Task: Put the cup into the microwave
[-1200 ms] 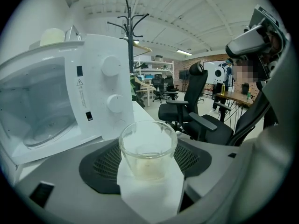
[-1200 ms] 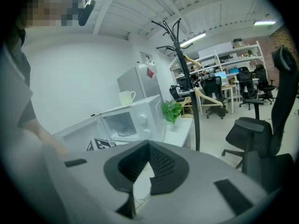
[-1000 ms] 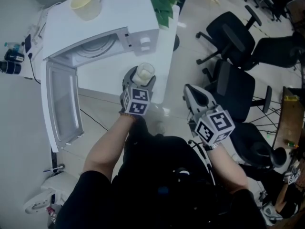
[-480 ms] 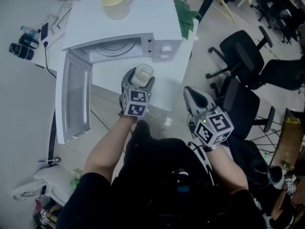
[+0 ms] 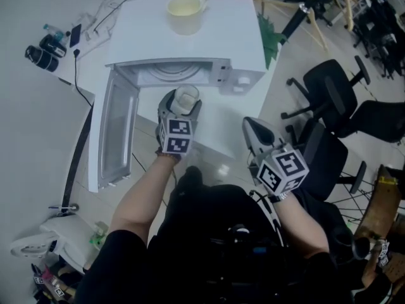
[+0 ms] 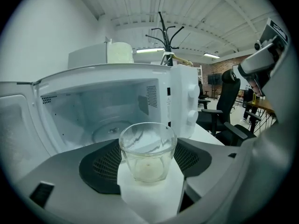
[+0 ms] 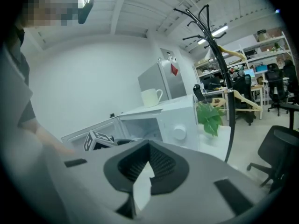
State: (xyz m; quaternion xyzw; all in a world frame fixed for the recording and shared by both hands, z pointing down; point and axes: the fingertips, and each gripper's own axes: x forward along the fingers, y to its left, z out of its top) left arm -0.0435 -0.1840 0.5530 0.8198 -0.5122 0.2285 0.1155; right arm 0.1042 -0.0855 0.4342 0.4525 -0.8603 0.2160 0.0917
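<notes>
clear cup, white microwave, cream mug.

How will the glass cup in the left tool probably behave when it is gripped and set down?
The glass cup looks rigid but fragile: it is clear, thick glass. Its smooth walls may slip in the grip of the left tool. Short and wide, it probably will not tip easily.

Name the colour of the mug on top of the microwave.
Pale cream-yellow mug; clearest in the head view.
</notes>
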